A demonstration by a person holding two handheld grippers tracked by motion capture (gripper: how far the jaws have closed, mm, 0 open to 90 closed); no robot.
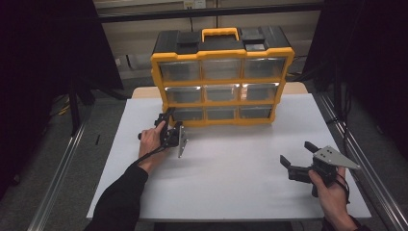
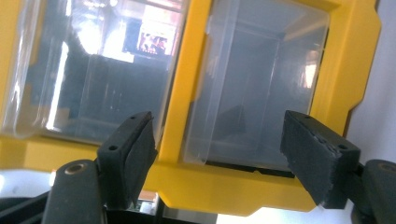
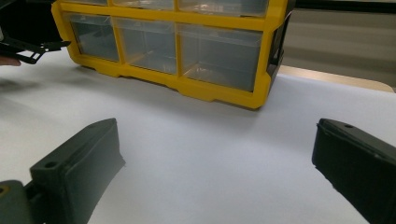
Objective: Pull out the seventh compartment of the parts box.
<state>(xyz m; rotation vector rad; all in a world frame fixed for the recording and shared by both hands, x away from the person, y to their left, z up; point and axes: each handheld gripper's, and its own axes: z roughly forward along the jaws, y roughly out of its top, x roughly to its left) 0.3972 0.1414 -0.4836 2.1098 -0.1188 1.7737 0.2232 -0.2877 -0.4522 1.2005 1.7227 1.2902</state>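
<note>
One yellow organizer (image 1: 222, 72) is stood upright at the far side of a white table (image 1: 231, 163). Nine clear drawers are set in its front, in three rows of three, and one yellow handle (image 1: 220, 32) is seen on top. Two grippers are held by a person. The left gripper (image 1: 166, 120) is raised to the bottom-left drawer (image 1: 188, 113) (at the organizer's lower left corner); its jaws are spread around that drawer's front, not pressing it. The right gripper (image 1: 294, 153) is held well apart near the table's right edge, jaws wide, nothing between them.
</note>
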